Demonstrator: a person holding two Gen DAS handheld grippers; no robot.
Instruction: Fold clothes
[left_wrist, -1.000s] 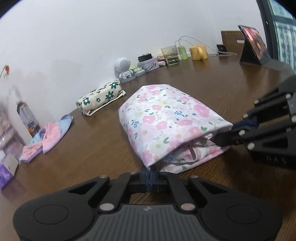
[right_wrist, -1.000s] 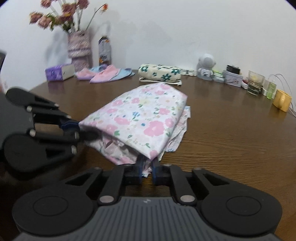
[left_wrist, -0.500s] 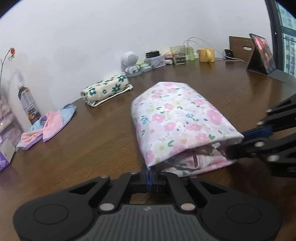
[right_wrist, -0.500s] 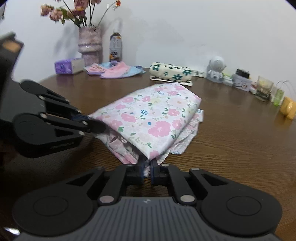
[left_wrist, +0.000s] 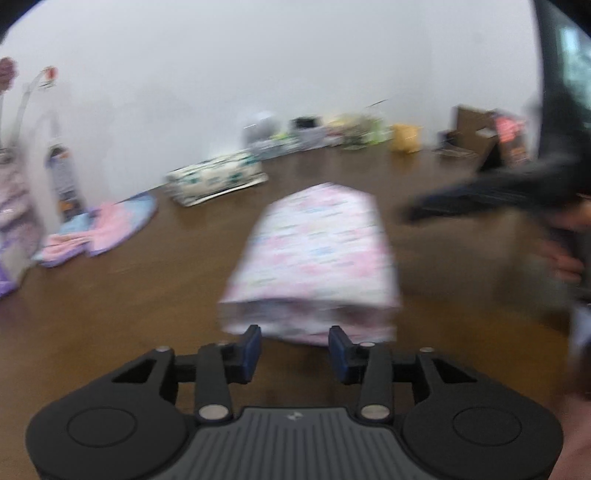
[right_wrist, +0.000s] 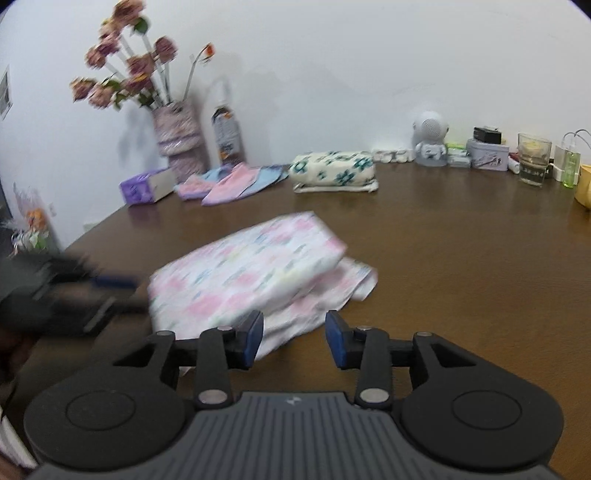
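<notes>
A folded pink floral garment (left_wrist: 314, 258) (right_wrist: 251, 277) lies as a thick bundle on the brown wooden table (right_wrist: 461, 258). My left gripper (left_wrist: 294, 349) is open just short of the bundle's near edge, with nothing between its blue pads. My right gripper (right_wrist: 294, 338) is also open, its left pad close to the bundle's near corner and holding nothing. In the left wrist view the right gripper (left_wrist: 461, 199) shows as a dark blur to the right of the bundle. In the right wrist view the left gripper (right_wrist: 81, 291) is a blur at the bundle's left side.
Along the wall stand a vase of flowers (right_wrist: 177, 140), a bottle (right_wrist: 227, 133), a purple tissue box (right_wrist: 147, 184), pink and blue cloths (right_wrist: 236, 179), a rolled green-flowered cloth (right_wrist: 332, 171), a white robot figure (right_wrist: 428, 138), a glass (right_wrist: 532, 158) and a yellow mug (left_wrist: 404, 136).
Both grippers have let go of the floral bundle and opened. They have drawn back from it, and the bundle now rests on the table. Both views are blurred by motion.
</notes>
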